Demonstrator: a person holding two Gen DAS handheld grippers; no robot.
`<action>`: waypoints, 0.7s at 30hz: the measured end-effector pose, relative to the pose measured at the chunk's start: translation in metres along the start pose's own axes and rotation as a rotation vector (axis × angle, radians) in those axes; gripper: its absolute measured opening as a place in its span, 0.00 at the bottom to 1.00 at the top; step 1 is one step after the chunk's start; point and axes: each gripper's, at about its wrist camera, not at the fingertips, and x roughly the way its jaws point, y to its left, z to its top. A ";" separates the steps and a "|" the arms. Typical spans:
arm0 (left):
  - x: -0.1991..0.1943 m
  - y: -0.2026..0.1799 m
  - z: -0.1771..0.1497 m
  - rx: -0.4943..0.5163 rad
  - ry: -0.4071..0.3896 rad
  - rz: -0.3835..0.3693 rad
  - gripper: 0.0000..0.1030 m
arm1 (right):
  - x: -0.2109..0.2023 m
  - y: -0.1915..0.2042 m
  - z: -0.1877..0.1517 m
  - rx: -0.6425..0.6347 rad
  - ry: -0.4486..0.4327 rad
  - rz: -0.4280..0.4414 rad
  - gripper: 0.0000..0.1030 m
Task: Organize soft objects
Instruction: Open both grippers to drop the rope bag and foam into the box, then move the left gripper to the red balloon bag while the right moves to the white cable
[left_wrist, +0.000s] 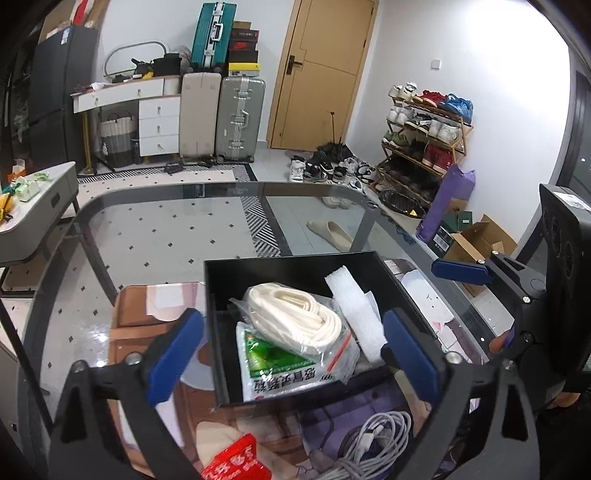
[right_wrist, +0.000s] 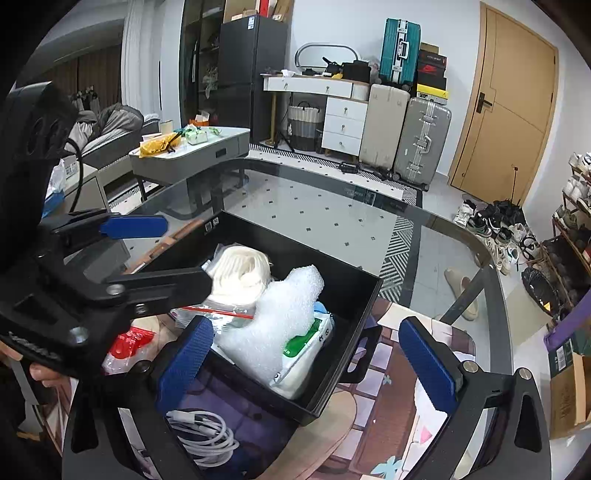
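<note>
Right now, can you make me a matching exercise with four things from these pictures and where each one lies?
Things:
1. foam sheet
2. white cable
3. red packet
4. cream strap

Places:
A. inside a clear bag in the black box
B. on the mat, near left corner of the left view
C. on the mat, coiled, in front of the box
D. leaning against the box's right wall

Pairs: 1-D, 2-C, 3-B, 4-A
</note>
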 end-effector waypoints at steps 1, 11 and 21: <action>-0.006 0.000 -0.002 0.007 -0.017 0.020 1.00 | -0.002 0.001 -0.001 0.001 -0.003 -0.004 0.99; -0.041 0.018 -0.022 -0.008 -0.068 0.075 1.00 | -0.028 -0.003 -0.028 0.109 -0.030 0.010 0.99; -0.055 0.023 -0.056 -0.010 -0.046 0.111 1.00 | -0.030 0.016 -0.054 0.135 0.004 0.045 0.99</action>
